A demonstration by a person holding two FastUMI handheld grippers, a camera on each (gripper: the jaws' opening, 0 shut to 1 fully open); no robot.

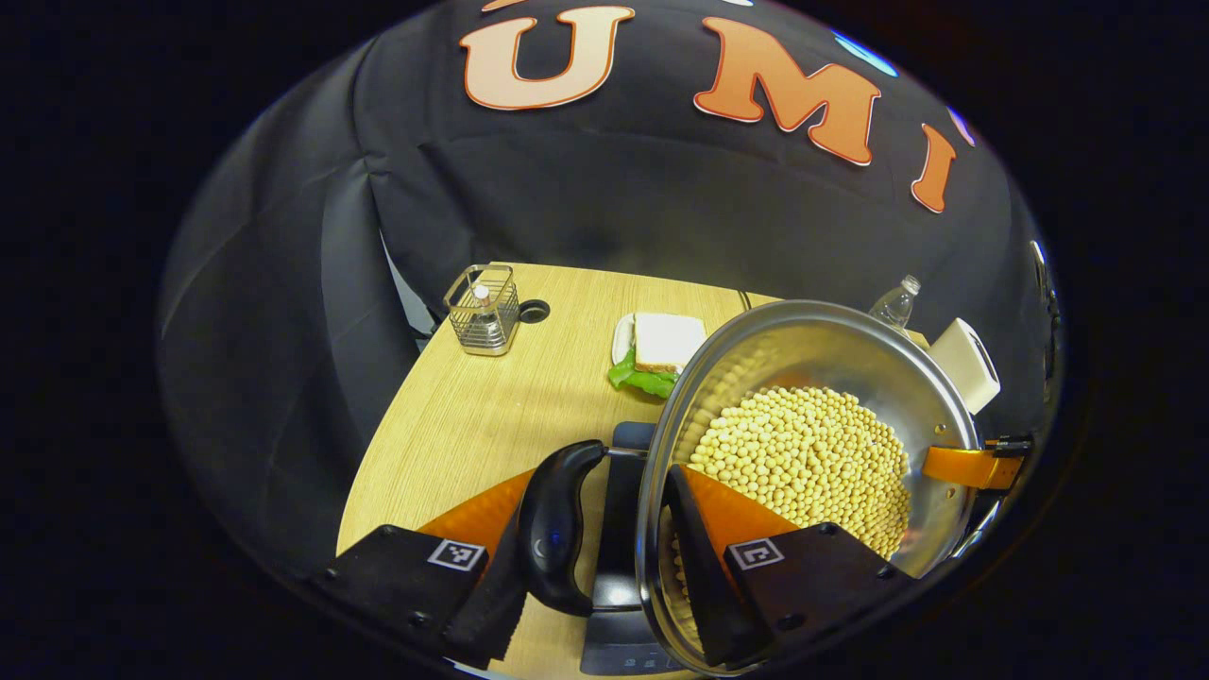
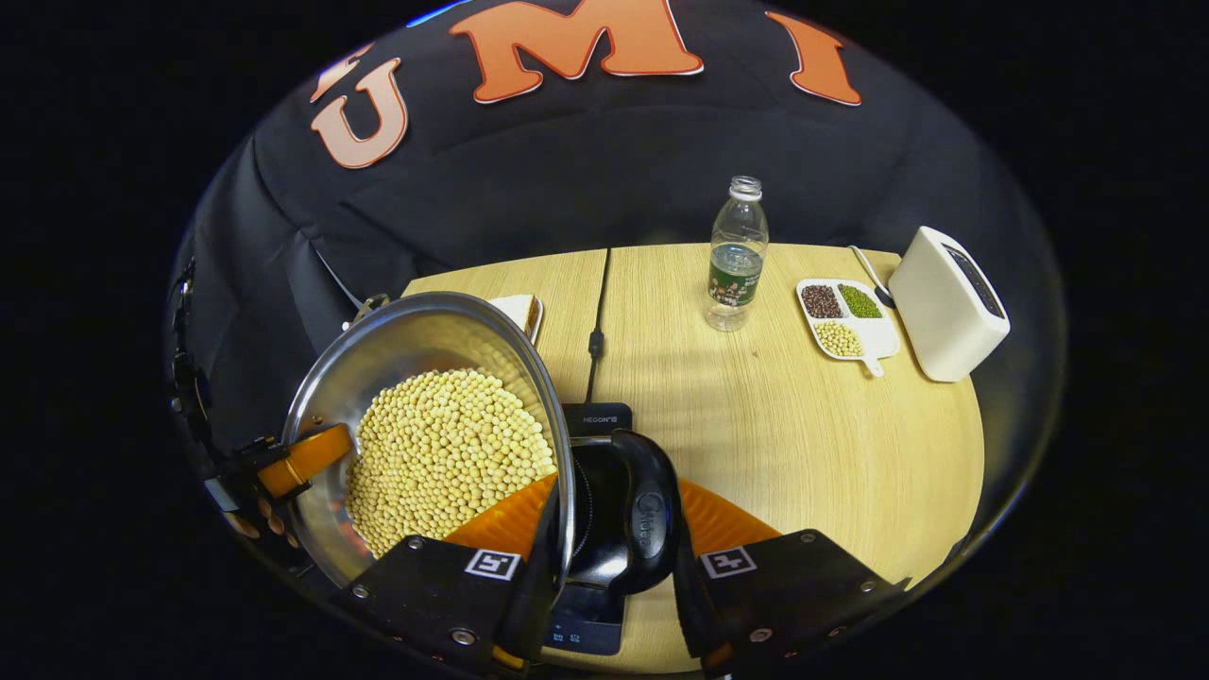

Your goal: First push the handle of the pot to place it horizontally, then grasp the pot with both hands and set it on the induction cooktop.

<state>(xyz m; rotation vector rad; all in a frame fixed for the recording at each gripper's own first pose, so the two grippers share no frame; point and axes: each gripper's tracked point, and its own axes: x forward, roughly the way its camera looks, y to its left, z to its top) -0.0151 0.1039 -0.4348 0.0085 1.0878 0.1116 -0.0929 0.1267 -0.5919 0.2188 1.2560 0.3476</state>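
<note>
A wide bare stretch of the wooden table (image 2: 812, 444) lay open right of the pot (image 2: 416, 378). Along the far edge stood a water bottle (image 2: 737, 255), a divided dish of beans (image 2: 845, 316) and a white box (image 2: 947, 302). Left of the pot, a sandwich plate (image 1: 658, 351) and wire basket (image 1: 485, 309) stood well apart, with open tabletop between them.

Left gripper (image 1: 604, 576): black blocky finger mounts, square fiducial tag on each, small screws at the corners. Right gripper (image 2: 609, 590): same build, same tags, silver screws.
</note>
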